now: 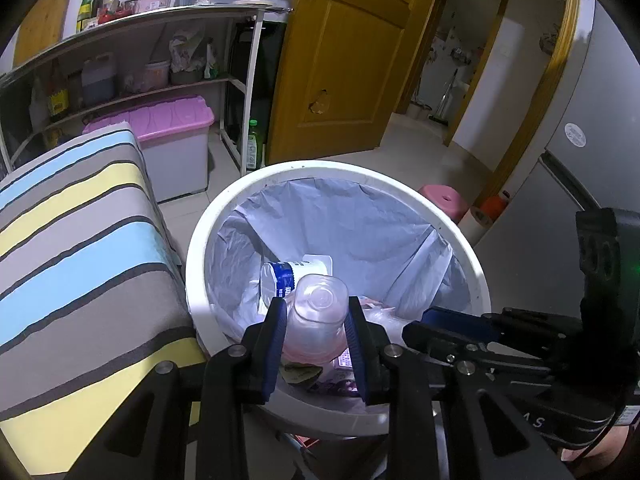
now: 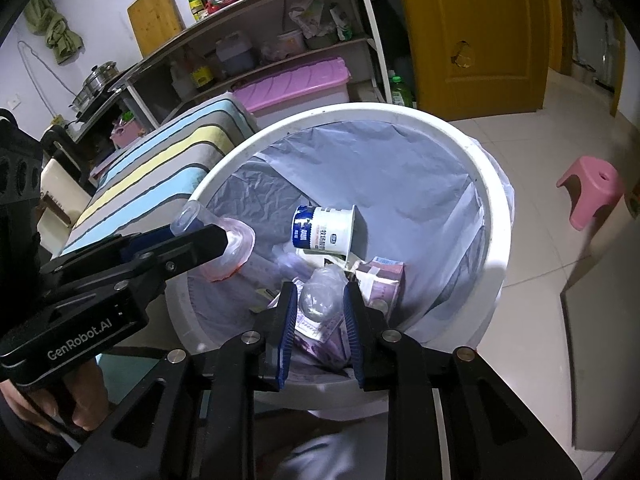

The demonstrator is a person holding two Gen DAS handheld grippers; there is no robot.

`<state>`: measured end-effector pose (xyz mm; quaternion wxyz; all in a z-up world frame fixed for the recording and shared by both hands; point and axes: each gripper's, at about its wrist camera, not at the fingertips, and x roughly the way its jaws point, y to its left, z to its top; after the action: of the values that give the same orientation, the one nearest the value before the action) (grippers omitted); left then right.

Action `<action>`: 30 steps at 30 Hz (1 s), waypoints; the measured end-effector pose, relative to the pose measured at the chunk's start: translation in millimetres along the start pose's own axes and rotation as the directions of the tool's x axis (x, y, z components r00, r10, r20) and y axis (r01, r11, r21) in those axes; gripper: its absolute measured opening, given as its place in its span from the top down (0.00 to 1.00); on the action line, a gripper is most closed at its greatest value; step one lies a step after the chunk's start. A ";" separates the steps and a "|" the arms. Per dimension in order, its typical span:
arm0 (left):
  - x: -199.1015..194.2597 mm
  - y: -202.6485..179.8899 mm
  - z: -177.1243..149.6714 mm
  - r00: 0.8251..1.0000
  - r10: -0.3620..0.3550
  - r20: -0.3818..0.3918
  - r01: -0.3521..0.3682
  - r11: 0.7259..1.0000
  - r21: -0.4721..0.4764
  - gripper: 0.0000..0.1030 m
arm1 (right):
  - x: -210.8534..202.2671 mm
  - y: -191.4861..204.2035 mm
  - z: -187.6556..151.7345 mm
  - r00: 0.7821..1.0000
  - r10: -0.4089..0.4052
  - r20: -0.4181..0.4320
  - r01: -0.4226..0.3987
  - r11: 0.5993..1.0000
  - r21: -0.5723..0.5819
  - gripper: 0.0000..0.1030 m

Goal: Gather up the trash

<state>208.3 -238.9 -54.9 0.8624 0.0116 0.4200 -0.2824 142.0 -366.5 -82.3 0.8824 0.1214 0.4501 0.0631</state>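
Observation:
A white round bin (image 1: 400,184) with a grey-blue liner stands on the floor. My left gripper (image 1: 316,314) is shut on a clear plastic cup (image 1: 320,300) with pink residue, held over the bin's near left side. The right wrist view shows that cup (image 2: 236,244) at the left gripper (image 2: 212,240). My right gripper (image 2: 320,304) hangs over the bin's near rim (image 2: 492,208), jaws slightly apart. A crumpled clear plastic piece (image 2: 320,294) sits between its fingers with a thin gap beside it. In the bin lie a blue-and-white yogurt tub (image 2: 324,232) and pink paper packs (image 2: 384,276).
A striped cushioned seat (image 1: 80,240) borders the bin's left side. Behind it are a pink-lidded storage box (image 1: 168,120) and a shelf rack (image 1: 160,20) of bottles. A yellow door (image 1: 348,60), a pink stool (image 2: 592,188) and a grey fridge (image 1: 580,152) stand to the right.

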 end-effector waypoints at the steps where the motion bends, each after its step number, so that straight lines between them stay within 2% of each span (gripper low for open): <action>1: -0.1 0.3 0.3 1.000 0.000 0.000 0.000 1.000 -0.001 0.71 | -0.7 0.3 -0.2 1.000 0.000 0.002 0.000 1.000 0.000 0.76; 7: -1.8 3.1 0.0 1.000 0.004 0.005 -0.004 1.000 -0.007 0.70 | -5.8 -0.1 -0.6 1.000 0.001 0.016 -0.001 1.000 -0.003 0.75; 11: -5.1 3.5 -0.1 1.000 0.002 0.016 -0.002 1.000 -0.012 0.59 | -11.8 0.3 -0.8 1.000 0.000 0.027 0.000 1.000 -0.003 0.67; 21: -21.3 8.3 -4.8 0.999 0.008 0.039 -0.007 1.000 -0.027 0.59 | -24.3 2.0 -1.4 0.999 0.002 0.051 -0.002 1.000 -0.004 0.66; 30: -52.9 9.9 -13.0 0.995 0.030 0.093 -0.028 0.999 -0.025 0.59 | -45.1 14.7 -3.3 0.995 -0.003 0.096 0.005 1.000 -0.026 0.66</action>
<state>178.1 -202.0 -26.7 0.8853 -0.0058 0.3822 -0.2650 112.8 -361.9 -45.0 0.9046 0.1118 0.4067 0.0613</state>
